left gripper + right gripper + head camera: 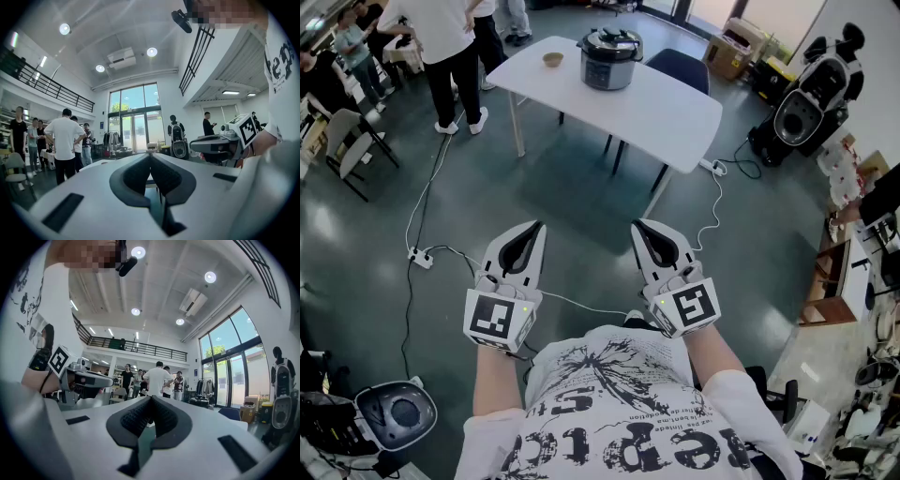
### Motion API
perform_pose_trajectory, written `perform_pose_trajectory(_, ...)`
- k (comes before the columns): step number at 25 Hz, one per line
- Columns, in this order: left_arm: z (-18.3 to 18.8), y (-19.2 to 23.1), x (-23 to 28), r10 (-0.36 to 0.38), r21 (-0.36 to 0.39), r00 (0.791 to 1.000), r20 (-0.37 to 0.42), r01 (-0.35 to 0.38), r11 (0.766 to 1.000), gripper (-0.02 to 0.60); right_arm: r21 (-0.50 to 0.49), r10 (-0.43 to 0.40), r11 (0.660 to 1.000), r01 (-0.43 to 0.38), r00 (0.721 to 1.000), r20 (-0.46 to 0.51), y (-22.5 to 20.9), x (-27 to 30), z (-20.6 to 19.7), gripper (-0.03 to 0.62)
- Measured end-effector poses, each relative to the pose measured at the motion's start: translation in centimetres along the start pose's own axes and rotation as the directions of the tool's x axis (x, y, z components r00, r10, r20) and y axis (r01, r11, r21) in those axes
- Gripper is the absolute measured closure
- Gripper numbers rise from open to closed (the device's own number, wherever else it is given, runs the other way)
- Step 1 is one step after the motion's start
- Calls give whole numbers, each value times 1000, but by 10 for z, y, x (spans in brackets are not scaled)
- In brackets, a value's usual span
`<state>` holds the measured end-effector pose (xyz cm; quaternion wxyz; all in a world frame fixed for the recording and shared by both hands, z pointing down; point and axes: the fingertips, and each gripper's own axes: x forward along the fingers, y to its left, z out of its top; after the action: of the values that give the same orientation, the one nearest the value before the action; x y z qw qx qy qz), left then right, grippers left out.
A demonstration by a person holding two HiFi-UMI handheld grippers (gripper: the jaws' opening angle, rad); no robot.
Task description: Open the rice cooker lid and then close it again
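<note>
Head view: rice cooker (610,58), lid down, stands on the white table (675,117) near a small bowl (552,60); left gripper (536,228) and right gripper (639,228) are level, well apart from the table; left gripper view: jaws together, nothing between; right gripper view: jaws together, empty.

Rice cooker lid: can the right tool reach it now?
Probably not yet. The right tool sits well short: a stretch of floor separates it from the table with the rice cooker. Nothing blocks the way; step closer.
</note>
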<state>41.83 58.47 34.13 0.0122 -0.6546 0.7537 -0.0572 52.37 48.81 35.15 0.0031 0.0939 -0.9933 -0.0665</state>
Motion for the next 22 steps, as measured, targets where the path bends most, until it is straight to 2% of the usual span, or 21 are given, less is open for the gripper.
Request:
perform_pose_trajectory(13, -7, 31, 1, -15, -2, 1000, 9, 15, 1000, 568, 50, -2, 999, 3, 1000, -14, 9, 32, -6, 581)
perform_pose_trajectory(18, -10, 34, 1, 0, -7, 1000, -12, 0, 1000, 568, 85, 42, 996, -40, 999, -16, 11, 39, -7, 569)
perform_pose_trajectory(19, -11, 35, 1, 2, -8, 1000, -14, -2, 1000, 568, 89, 56, 995, -54, 998, -16, 11, 44, -8, 455)
perform_pose_trajectory(20, -12, 36, 0, 2, -8, 1000, -17, -2, 1000, 568, 99, 63, 993, -62, 998, -8, 10, 49, -9, 229)
perform_pose_trajectory(21, -14, 37, 1, 1, -5, 1000, -18, -2, 1000, 568, 110, 60, 992, -60, 998, 3, 8, 53, -10, 79)
perform_pose_trajectory(22, -16, 38, 2, 2, 2, 1000, -18, -2, 1000, 568, 115, 50, 992, -51, 999, 13, 4, 57, -12, 54)
